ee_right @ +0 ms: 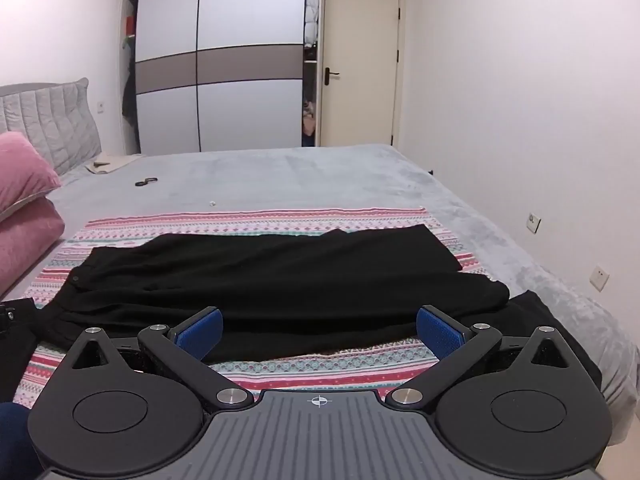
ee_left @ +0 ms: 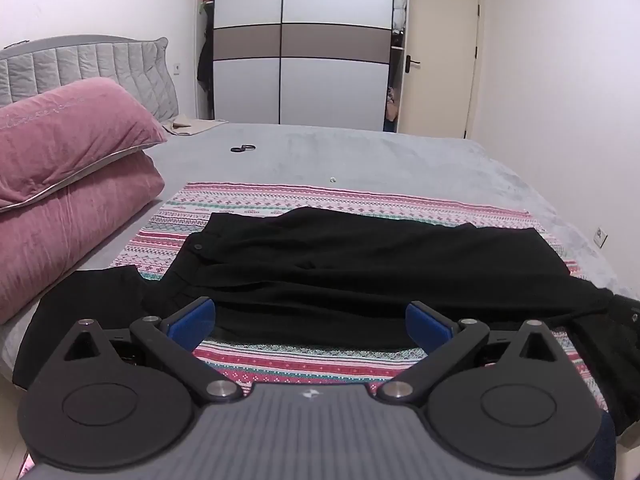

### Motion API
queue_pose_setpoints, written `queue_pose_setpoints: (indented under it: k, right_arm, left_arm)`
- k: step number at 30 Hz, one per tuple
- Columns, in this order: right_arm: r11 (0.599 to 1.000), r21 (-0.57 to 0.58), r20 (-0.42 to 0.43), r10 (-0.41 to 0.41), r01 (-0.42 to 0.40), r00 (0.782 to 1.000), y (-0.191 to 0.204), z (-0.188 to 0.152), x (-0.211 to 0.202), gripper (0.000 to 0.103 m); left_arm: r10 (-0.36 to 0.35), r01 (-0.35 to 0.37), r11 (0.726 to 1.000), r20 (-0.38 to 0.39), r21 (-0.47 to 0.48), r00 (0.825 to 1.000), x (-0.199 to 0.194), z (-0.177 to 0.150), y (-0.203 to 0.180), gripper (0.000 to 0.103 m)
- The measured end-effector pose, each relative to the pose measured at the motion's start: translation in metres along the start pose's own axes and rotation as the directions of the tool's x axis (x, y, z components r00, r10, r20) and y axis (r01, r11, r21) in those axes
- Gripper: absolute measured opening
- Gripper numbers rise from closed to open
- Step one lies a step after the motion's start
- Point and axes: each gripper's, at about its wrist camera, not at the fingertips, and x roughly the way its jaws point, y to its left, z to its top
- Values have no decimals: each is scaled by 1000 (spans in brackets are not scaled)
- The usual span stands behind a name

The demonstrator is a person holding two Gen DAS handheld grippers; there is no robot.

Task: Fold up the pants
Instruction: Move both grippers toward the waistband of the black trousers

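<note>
Black pants (ee_left: 360,272) lie flat across a pink patterned cloth (ee_left: 280,368) on the bed, with the buttoned waistband to the left and the legs running right. My left gripper (ee_left: 310,322) hovers open over the pants' near edge, nothing between its blue pads (ee_left: 192,320). In the right wrist view the same pants (ee_right: 280,288) stretch across the cloth (ee_right: 304,364). There my right gripper (ee_right: 319,332) is open over the near edge of the legs, its blue pads (ee_right: 438,334) apart and holding nothing.
Two pink pillows (ee_left: 68,184) are stacked at the left by a grey headboard (ee_left: 88,68). More black fabric (ee_left: 84,312) lies at the near left, and some (ee_right: 536,308) at the near right. A small black item (ee_left: 243,148) rests on the grey bedspread (ee_left: 360,156). A wardrobe (ee_left: 304,44) and a door (ee_left: 440,52) stand behind.
</note>
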Motion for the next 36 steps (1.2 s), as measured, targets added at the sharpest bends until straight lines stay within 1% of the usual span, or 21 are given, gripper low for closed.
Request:
queue_pose_setpoints:
  k: [3, 6, 7, 10, 14, 20, 24, 28, 30, 33, 36]
  right_arm:
    - [1000, -21, 2, -17, 17, 1000, 10, 3, -1, 103]
    - [999, -33, 11, -25, 26, 1000, 9, 4, -5, 103]
    - [1000, -22, 10, -16, 17, 1000, 1, 3, 5, 103]
    - [1000, -22, 1, -15, 15, 1000, -1, 1, 17, 103]
    - [999, -42, -2, -33, 33, 999, 4, 3, 24, 103]
    - [998, -48, -30, -45, 43, 999, 9, 3, 45, 103]
    - [998, -46, -75, -48, 44, 996, 11, 2, 67, 103]
    - [997, -54, -75, -53, 49, 996, 8, 3, 87, 103]
    - [997, -55, -92, -58, 53, 994, 4, 3, 99, 103]
    - [998, -23, -174, -61, 58, 983, -13, 1, 127, 103]
    - [994, 28, -198, -99, 107, 975, -38, 1, 158, 103]
  left_arm:
    - [0, 0, 1000, -9, -7, 1000, 4, -2, 4, 103]
    - [-2, 2, 1000, -20, -22, 1000, 6, -4, 7, 103]
    - [-3, 2, 1000, -25, -27, 1000, 7, -4, 7, 103]
    - [-3, 3, 1000, -28, -18, 1000, 10, -3, 6, 103]
    - [1, -2, 1000, -30, -19, 1000, 17, -1, 10, 103]
    - [10, -13, 999, -66, -46, 998, 40, 0, 21, 103]
    - [10, -17, 997, -96, -69, 995, 57, 1, 33, 103]
    - [24, -34, 996, -120, -84, 992, 74, 1, 41, 103]
    - [43, -55, 995, -135, -84, 990, 85, 1, 47, 103]
    - [74, -90, 992, -165, -89, 984, 102, -1, 60, 103]
    - [97, -120, 987, -202, -108, 975, 121, 0, 77, 103]
